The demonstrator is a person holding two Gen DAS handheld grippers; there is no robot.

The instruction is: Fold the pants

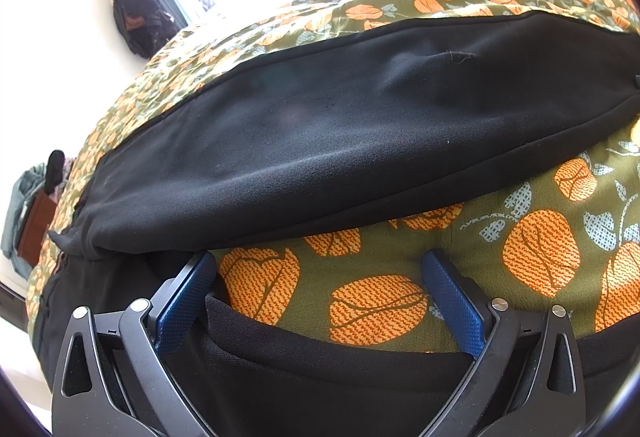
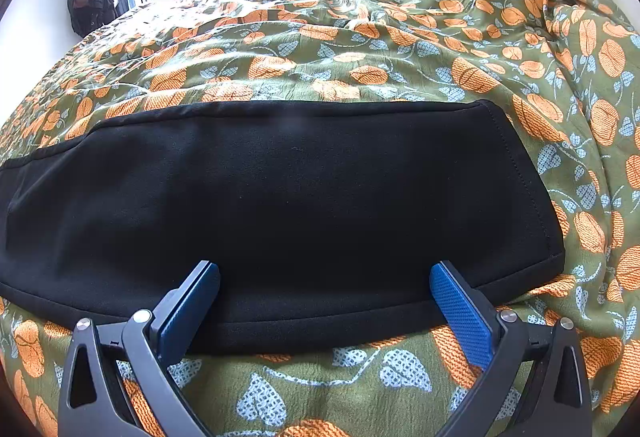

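Both hand-held grippers [image 1: 320,277] [image 2: 324,289] gape wide at the black pants' [image 2: 280,205] near edge.

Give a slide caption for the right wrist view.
Open right gripper poised over black pants spread on floral bedspread.

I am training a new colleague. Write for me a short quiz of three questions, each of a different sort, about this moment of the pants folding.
1. True or false: both the left gripper and the right gripper have their jaws spread apart.
2. Multiple choice: the black pants lie on A) a wooden table, B) a floral bedspread, C) a tiled floor.
3. Short answer: what colour are the pads on the gripper fingers?

Key: 1 true; 2 B; 3 blue.
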